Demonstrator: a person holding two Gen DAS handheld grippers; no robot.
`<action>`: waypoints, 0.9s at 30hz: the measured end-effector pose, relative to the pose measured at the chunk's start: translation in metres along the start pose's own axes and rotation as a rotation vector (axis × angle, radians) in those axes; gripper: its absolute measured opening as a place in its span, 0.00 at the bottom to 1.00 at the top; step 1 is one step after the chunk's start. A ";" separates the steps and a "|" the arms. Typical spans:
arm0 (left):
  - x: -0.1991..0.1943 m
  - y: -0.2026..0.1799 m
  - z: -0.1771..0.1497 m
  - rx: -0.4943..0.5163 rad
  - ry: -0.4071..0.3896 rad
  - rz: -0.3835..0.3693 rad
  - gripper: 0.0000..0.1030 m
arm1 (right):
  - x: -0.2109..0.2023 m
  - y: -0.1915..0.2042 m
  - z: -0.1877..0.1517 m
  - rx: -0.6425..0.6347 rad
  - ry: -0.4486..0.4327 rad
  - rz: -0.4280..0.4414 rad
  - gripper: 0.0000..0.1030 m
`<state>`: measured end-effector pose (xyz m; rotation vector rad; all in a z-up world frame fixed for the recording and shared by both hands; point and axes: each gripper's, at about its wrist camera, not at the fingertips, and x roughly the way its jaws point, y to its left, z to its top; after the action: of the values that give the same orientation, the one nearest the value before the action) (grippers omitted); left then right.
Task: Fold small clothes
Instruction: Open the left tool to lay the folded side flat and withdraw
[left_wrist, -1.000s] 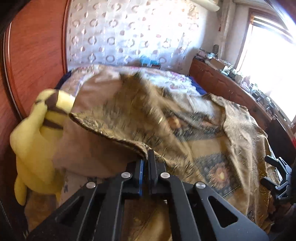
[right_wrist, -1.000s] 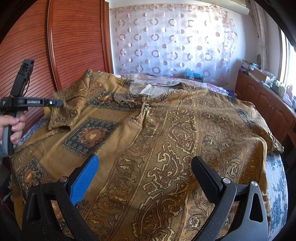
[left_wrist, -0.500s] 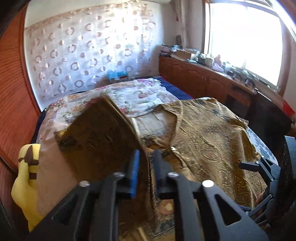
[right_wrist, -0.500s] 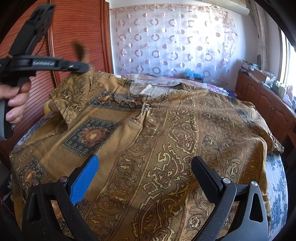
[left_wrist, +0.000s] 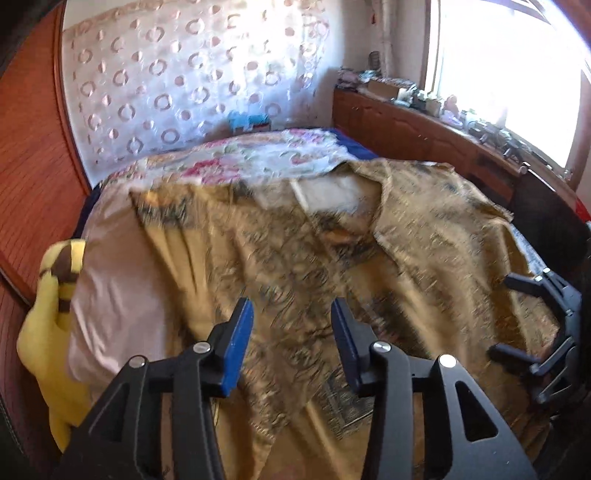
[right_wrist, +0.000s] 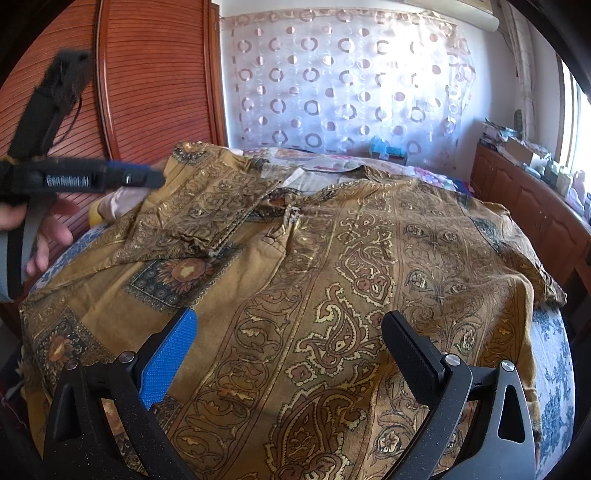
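The sleeve (right_wrist: 199, 210) now lies folded across the shirt (right_wrist: 332, 295); left gripper (left_wrist: 291, 347) just opened, empty; right gripper (right_wrist: 288, 354) wide, empty.

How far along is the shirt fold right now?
Done: one sleeve is folded in over the shirt front. In hand: nothing; the left gripper has just been opening, no cloth between its jaws, and the right gripper hovers open. Left: the far sleeve still lies out, and the body is unfolded.
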<state>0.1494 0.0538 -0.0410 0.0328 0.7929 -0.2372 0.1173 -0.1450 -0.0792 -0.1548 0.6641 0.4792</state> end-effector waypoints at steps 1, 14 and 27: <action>0.004 0.001 -0.003 -0.007 0.007 0.002 0.41 | 0.000 0.000 0.000 0.000 0.000 0.000 0.98; 0.044 -0.001 -0.019 -0.028 0.065 0.053 0.41 | -0.001 0.002 -0.001 -0.003 0.002 0.000 0.98; 0.046 -0.004 -0.021 -0.029 0.058 0.056 0.46 | -0.007 -0.004 -0.001 0.037 -0.009 0.005 0.98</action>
<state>0.1654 0.0434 -0.0882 0.0343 0.8518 -0.1723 0.1142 -0.1517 -0.0762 -0.1159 0.6640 0.4716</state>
